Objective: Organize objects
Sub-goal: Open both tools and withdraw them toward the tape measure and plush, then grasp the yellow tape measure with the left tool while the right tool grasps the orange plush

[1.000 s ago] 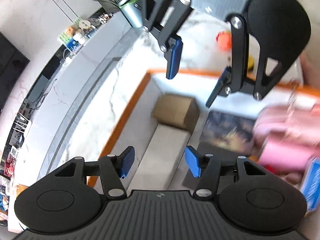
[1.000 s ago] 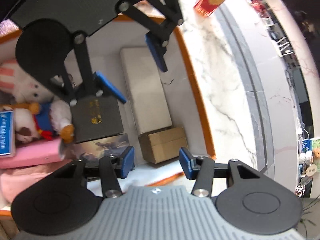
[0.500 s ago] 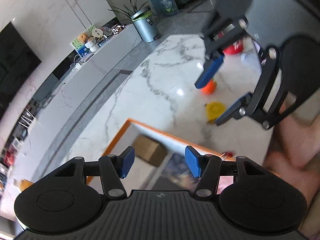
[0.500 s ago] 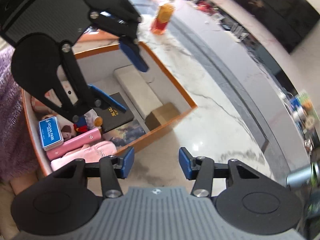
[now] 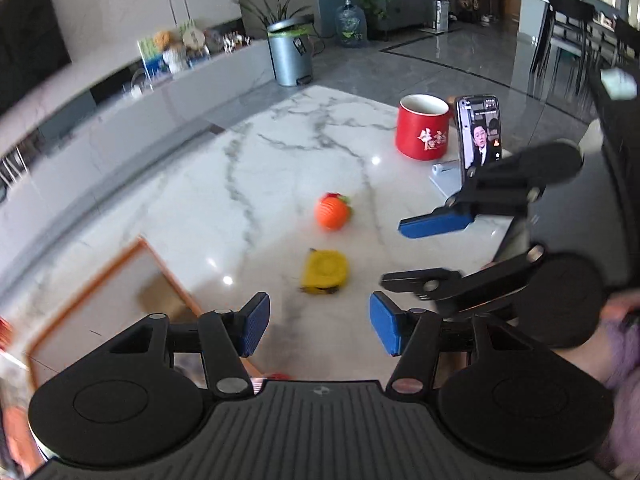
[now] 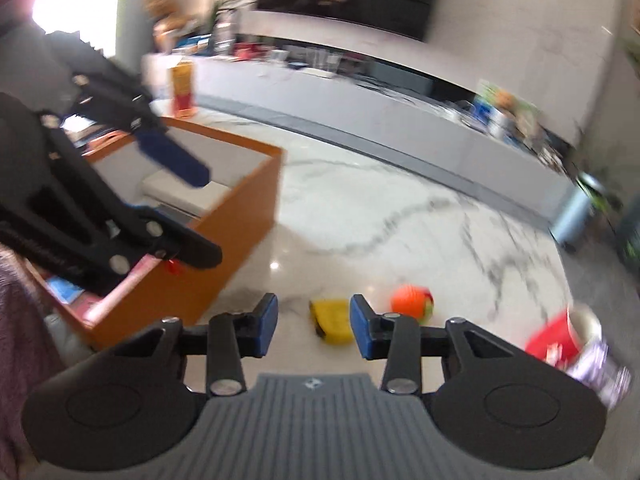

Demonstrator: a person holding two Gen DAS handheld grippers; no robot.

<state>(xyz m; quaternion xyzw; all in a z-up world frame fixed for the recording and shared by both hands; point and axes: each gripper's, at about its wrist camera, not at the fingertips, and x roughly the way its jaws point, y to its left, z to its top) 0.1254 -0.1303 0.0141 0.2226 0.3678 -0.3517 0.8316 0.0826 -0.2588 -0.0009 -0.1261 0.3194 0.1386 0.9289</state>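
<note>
- The right gripper [image 6: 313, 320] has nothing pinched; its blue pads are closing with the flat yellow rounded object, perhaps a tape measure [image 6: 331, 321], lined up in the gap but apparently farther off on the white marble tabletop [image 6: 400, 220]. If the jaws narrow too soon, they could land on top of the yellow casing and shove it instead of straddling it.
- The left gripper [image 5: 319, 330] is spread and empty, hovering above the same tabletop. The two tools are near each other in the left wrist view, so a reach by both at once risks a collision of fingers.
- The orange ribbed ball with a green tuft [image 5: 333, 211] lies just beyond the yellow piece, apart from it. I judge it will roll easily; a nudge could send it toward the red ceramic mug [image 5: 421, 126] or the upright smartphone on its stand [image 5: 479, 135], which could topple.
- The open orange-walled box [image 6: 224, 216] stands to the side, already holding items; a carried piece swung low could catch its rim.
- The right wrist view is blurred, so depth to the target is uncertain.
</note>
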